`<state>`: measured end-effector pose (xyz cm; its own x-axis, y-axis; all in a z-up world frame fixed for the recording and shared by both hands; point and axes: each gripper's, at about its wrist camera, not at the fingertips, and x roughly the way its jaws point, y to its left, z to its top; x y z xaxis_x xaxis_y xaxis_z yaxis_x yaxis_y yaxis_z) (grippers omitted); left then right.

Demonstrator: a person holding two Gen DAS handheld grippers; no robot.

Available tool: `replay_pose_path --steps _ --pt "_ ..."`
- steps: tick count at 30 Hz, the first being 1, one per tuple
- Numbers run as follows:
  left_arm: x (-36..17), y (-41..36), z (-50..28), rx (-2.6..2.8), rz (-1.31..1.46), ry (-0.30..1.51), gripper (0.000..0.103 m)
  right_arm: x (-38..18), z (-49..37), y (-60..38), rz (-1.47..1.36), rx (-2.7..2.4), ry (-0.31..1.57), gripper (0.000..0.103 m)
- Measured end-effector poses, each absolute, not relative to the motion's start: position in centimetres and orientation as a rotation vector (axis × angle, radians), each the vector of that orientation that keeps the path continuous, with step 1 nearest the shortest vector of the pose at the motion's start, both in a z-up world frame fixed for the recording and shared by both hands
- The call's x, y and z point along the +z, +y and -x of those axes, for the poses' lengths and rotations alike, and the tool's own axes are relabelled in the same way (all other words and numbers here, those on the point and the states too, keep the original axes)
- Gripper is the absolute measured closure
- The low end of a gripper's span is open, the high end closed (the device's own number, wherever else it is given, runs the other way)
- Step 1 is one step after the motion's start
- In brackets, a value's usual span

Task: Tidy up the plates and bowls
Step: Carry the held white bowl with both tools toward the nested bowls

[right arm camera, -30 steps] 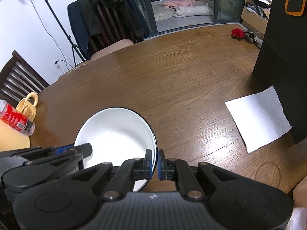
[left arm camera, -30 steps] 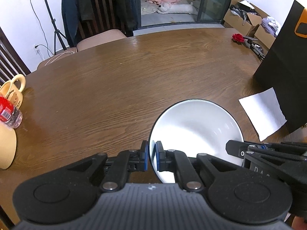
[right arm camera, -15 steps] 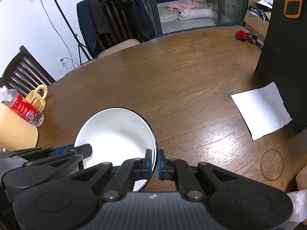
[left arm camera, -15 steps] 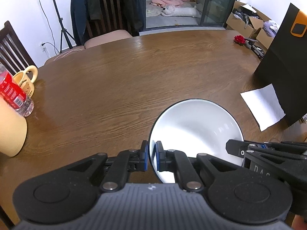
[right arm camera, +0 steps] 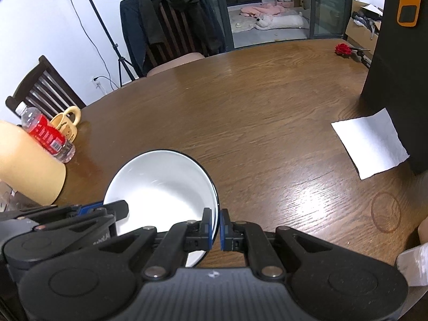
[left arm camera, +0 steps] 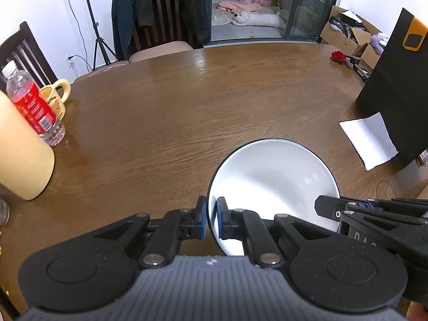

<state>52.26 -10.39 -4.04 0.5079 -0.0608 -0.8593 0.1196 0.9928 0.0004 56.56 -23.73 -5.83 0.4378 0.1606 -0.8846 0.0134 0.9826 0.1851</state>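
A white bowl (left arm camera: 272, 179) with a thin dark rim hangs over the brown wooden table (left arm camera: 214, 101), held from both sides. My left gripper (left arm camera: 211, 218) is shut on the bowl's left rim, its blue pads pinching the edge. My right gripper (right arm camera: 216, 226) is shut on the bowl's (right arm camera: 160, 182) right rim in the same way. In the left wrist view the right gripper's dark body (left arm camera: 374, 214) reaches in from the right. The left gripper's body (right arm camera: 61, 222) shows at the lower left of the right wrist view. The bowl is empty inside.
At the table's left stand a beige cylinder (left arm camera: 21, 149), a red-labelled water bottle (left arm camera: 34, 104) and a yellow mug (left arm camera: 57, 99). A white paper sheet (left arm camera: 370, 139) lies beside a tall black box (left arm camera: 398, 88) on the right. A red flower (left arm camera: 338, 55) lies far right. Chairs stand behind.
Both grippers have carried the bowl back toward the near edge and a little leftward; the bottle, mug and beige cylinder have come further into view. The grips have not changed.
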Motion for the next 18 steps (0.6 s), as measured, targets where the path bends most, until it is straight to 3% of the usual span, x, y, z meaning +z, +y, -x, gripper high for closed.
replay_pose_path --steps 18 --pt "-3.2 -6.9 -47.6 -0.080 -0.040 1.021 0.095 -4.7 -51.6 -20.5 -0.154 0.117 1.107 0.098"
